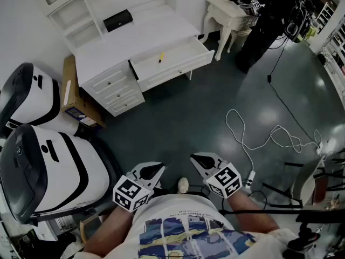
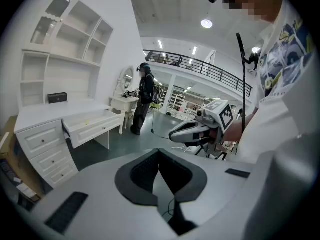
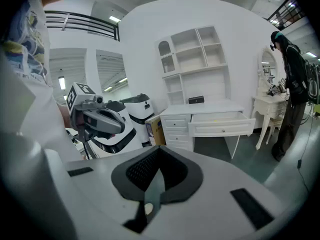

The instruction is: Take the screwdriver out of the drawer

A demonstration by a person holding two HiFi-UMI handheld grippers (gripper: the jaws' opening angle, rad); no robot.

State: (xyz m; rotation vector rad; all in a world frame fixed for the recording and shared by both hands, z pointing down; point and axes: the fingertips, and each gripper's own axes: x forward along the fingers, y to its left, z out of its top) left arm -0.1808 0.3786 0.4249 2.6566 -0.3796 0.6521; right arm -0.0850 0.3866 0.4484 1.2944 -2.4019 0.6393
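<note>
A white desk (image 1: 121, 36) stands across the room with its wide drawer (image 1: 178, 63) pulled open. A small yellow screwdriver (image 1: 160, 56) lies inside the drawer; it shows as a yellow speck (image 2: 87, 123) in the left gripper view. My left gripper (image 1: 159, 169) and right gripper (image 1: 195, 159) hang side by side close to my torso, far from the desk. Both are shut with nothing between the jaws. From the left gripper (image 2: 159, 153) I see the right one (image 2: 192, 130) beside it. The right gripper (image 3: 159, 153) faces the desk and drawer (image 3: 220, 124).
Two large white machines (image 1: 38, 161) and a cardboard box (image 1: 70, 88) stand left of the desk. A white cable (image 1: 253, 139) loops over the dark floor at right, near a stand (image 1: 318, 182). A person in black (image 1: 267, 15) stands at a small white table (image 1: 226, 9).
</note>
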